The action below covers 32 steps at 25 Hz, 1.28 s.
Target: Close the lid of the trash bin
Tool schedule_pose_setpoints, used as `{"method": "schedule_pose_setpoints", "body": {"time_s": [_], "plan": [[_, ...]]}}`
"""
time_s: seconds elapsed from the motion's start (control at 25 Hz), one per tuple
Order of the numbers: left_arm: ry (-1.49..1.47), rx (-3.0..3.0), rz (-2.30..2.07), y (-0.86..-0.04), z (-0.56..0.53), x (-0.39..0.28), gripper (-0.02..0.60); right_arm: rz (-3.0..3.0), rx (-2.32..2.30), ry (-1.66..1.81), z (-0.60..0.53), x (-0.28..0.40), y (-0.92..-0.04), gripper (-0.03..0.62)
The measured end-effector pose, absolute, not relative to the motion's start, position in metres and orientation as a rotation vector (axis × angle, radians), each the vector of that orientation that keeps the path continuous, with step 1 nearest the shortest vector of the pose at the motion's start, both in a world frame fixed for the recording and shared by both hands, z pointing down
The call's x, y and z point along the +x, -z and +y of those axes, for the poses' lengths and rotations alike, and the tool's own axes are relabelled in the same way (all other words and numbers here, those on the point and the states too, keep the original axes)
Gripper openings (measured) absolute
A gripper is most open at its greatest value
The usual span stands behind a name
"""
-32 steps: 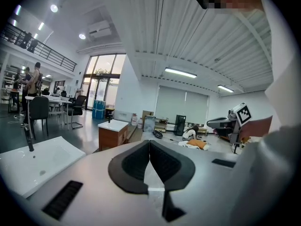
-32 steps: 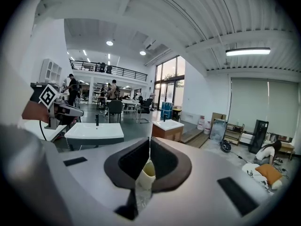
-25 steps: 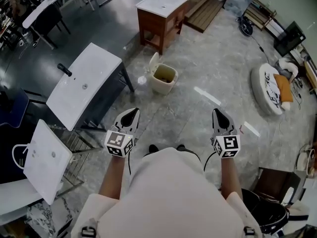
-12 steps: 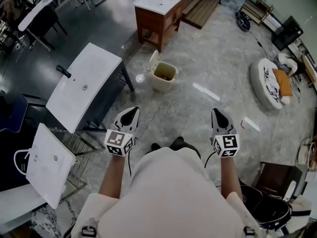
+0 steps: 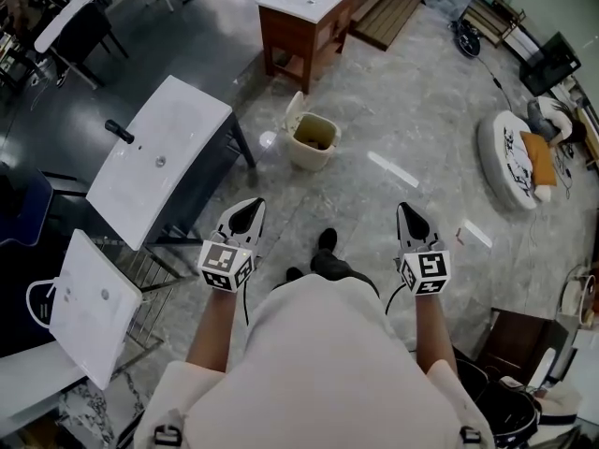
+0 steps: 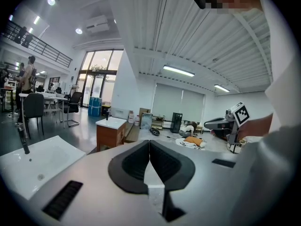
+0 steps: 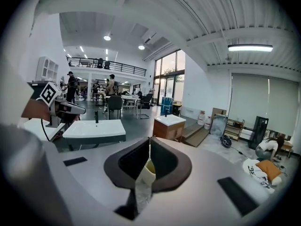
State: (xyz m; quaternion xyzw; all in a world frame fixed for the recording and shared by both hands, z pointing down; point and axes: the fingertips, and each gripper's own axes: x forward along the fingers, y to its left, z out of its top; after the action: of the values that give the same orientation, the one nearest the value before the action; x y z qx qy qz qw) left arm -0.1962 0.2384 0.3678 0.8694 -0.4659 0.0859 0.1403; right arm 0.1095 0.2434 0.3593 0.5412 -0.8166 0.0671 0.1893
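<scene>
Your left gripper and right gripper are both pinched together, empty; a hard shove on the raised lid could tip the trash bin, upper centre.

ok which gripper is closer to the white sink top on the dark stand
Left. The left gripper is just right of the white sink top; the right gripper is well beyond it, farther right.

Pale shirt; left tool, right tool black (marker cubes).
</scene>
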Motion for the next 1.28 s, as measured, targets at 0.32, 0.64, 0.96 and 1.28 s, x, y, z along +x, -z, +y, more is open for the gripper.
{"method": "schedule_pose_setpoints", "body": {"time_s": [0.32,0.64,0.96,1.28], "plan": [[-0.259,2.478,-1.392,-0.37,0.207,-0.191,0.018,-2.343,1.481,-0.214,0.197,0.108,-0.367,0.032],[-0.289,2.452,-1.423,-0.371,0.164,-0.177,0.017,-2.372,1.43,-0.229,0.144,0.118,-0.373,0.032],[-0.317,2.435,-1.462,-0.37,0.127,-0.158,0.018,-2.405,1.375,-0.236,0.101,0.133,-0.377,0.032],[-0.327,2.4,-1.492,-0.374,0.101,-0.135,0.018,-2.431,1.333,-0.237,0.063,0.151,-0.386,0.032]]}}
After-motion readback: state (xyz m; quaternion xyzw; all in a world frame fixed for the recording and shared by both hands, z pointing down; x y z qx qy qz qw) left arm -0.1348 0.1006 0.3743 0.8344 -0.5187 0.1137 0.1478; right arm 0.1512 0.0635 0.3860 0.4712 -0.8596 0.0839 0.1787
